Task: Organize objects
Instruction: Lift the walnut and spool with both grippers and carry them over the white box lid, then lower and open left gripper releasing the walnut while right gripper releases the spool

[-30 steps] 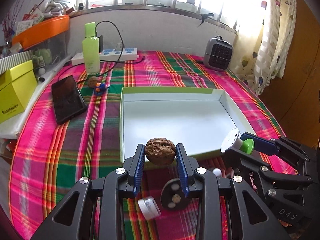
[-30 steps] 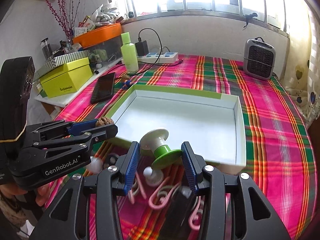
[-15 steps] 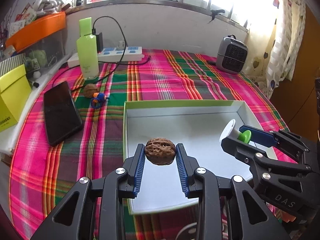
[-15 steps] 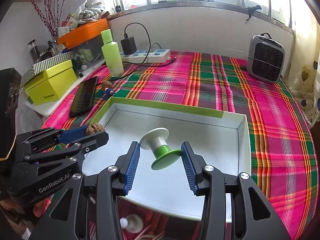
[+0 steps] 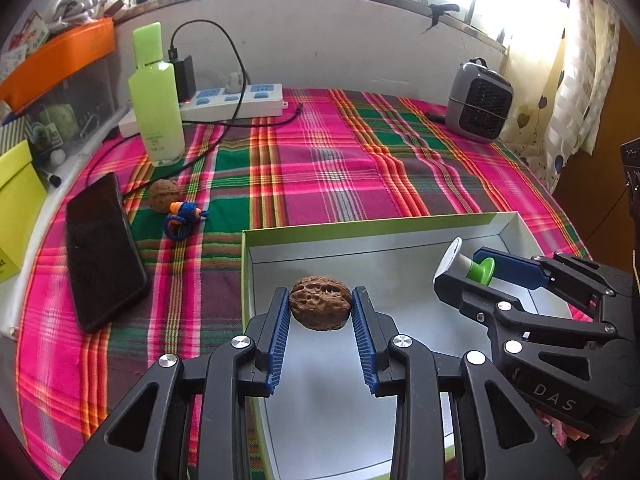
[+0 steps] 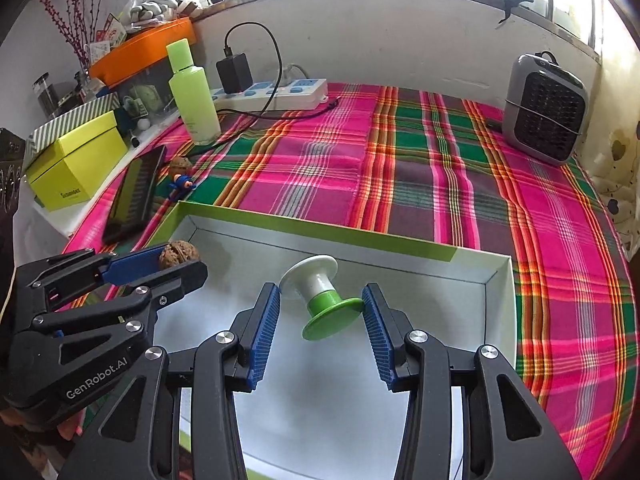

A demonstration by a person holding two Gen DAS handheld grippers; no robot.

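The left hand-held gripper [image 5: 320, 312] has its blue ribbed pads clamped on a brown, wrinkled walnut [image 5: 321, 303], the jaws only narrowly apart. The right hand-held gripper [image 6: 320, 306] stands wider and is clamped on a small white and green plastic spool [image 6: 322, 296], gripped across its two flanges. Both point steeply downward, side by side, and hang over the shallow white cardboard box with the lime-green rim [image 6: 320, 229], the walnut toward its left wall and the spool further right. Neither thing touches the box floor.

The box lies on a table under a pink, green and orange plaid cloth [image 5: 340, 176]. To its left lie a black smartphone [image 5: 102, 250], a second walnut [image 5: 164, 195] and a small blue-and-orange cord trinket [image 5: 182, 218]. Further back stand a pale green plastic bottle [image 5: 156, 96], a white power strip [image 5: 236, 100] and a small grey fan heater [image 5: 480, 100].
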